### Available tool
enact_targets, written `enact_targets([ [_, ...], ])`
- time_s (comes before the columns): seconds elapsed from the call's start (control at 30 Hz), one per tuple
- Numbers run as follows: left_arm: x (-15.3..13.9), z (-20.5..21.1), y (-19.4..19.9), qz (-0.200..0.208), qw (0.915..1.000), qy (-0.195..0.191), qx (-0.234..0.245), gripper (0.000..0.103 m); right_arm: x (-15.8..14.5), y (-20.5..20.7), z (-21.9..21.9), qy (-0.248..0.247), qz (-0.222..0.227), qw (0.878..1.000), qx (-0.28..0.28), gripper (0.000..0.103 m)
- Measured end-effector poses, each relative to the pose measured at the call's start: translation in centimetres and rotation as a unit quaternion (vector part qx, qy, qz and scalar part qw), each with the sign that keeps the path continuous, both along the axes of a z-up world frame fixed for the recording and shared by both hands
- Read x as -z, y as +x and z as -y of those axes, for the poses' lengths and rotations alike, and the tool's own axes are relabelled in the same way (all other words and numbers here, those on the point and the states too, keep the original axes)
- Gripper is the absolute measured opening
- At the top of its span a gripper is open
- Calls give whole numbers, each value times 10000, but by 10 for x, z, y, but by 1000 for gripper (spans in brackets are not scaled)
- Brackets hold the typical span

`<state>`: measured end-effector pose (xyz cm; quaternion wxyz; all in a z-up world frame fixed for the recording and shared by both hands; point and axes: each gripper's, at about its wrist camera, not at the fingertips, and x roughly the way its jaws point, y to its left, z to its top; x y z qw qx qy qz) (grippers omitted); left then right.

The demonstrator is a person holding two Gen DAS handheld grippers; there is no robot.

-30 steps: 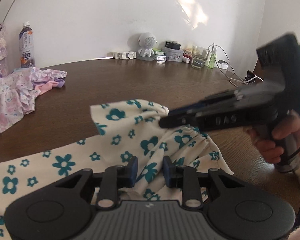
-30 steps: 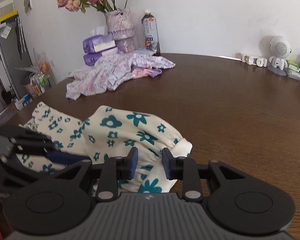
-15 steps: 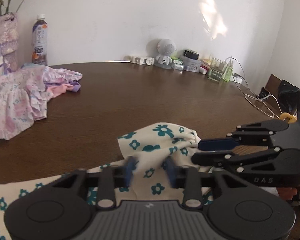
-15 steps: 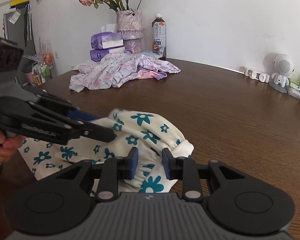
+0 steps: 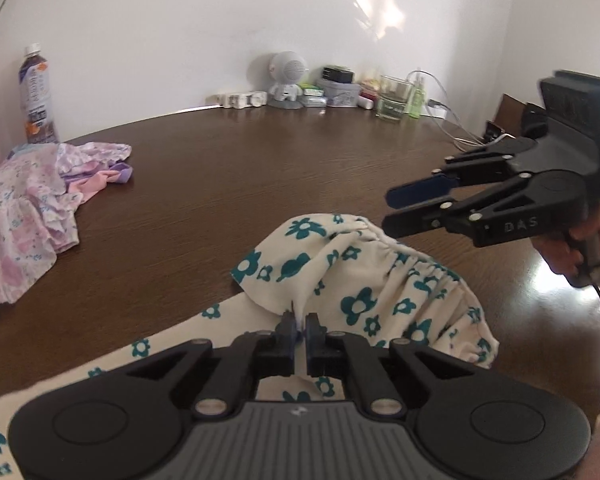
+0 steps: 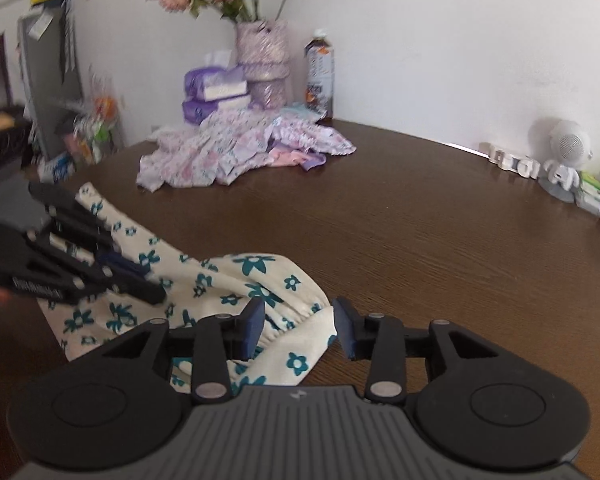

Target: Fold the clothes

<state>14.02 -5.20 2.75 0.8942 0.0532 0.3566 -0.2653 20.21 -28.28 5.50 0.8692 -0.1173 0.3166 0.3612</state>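
Left wrist view: the left hand-held gripper [image 5: 299, 330] is seen nearly closed, a thin pleat of the flowered garment [image 5: 340, 276] pinched between its jaws; a second ago these jaws stood apart over the cloth.
Right wrist view: the right hand-held gripper [image 6: 300, 330] is seen spread wide and empty, its jaws either side of the gathered hem without gripping it; half a second ago they were set much closer together.
Meaning for the task: one hold is judged to have been taken and the other let go, so a fold is probably about to be drawn by the left side alone.
Garment position: it is laid bunched on the tabletop [image 5: 300, 168] at the near edge, just ahead of both grippers.
Cloth: thin, soft cream cotton printed with teal flowers; an elastic-gathered edge is puckered into small ruffles.
Other clothes: a crumpled pink and lilac heap [image 6: 236, 152] is left well apart, near the vase [image 6: 263, 64].
Tabletop surface: dark brown wood grain, smooth, rounded in outline.
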Motion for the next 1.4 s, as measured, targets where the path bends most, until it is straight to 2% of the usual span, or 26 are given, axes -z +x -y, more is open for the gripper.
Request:
enact_targets([
  [0.03, -6, -1, 1, 54, 9999, 42, 107, 19, -3, 3, -3, -136, -18, 9998, -172, 43],
  [0.1, -20, 0, 6, 237, 9988, 184, 379, 38, -6, 9, -11, -432, -54, 9976, -535, 49],
  [0.13, -25, 3, 10, 298, 9979, 278, 499, 41, -6, 12, -16, -564, -67, 9965, -619, 50],
  [0.23, -31, 15, 25, 320, 9953, 534, 740, 43, -5, 23, -31, -917, -111, 9929, -751, 50],
  [0.43, -16, 27, 51, -87, 9893, 638, 1311, 43, 6, 37, -36, -1063, -364, 9856, -1263, 51],
  [0.53, -15, 32, 63, -107, 9834, 891, 1576, 43, 4, 46, -40, -1232, -538, 9784, -1571, 52],
  [0.63, -14, 39, 68, -140, 9763, 1079, 1872, 49, 3, 49, -47, -1457, -637, 9688, -1901, 41],
  [0.7, -14, 43, 71, -163, 9709, 1190, 2074, 53, 3, 45, -51, -1609, -602, 9633, -2062, 20],
  [0.87, -11, 57, 66, 68, 9593, 1394, 2456, 53, 0, 23, -59, -2185, -62, 9451, -2427, 11],
  [1.1, -11, 72, 59, 304, 9473, 1768, 2656, 53, 0, 1, -69, -2755, 538, 9137, -2940, 10],
  [1.23, -13, 79, 55, 439, 9335, 2100, 2873, 57, 2, -5, -71, -2817, 794, 9032, -3139, 10],
  [1.4, -5, 92, 55, 563, 9115, 2396, 3294, 57, 5, -12, -71, -2969, 1004, 8911, -3283, 10],
])
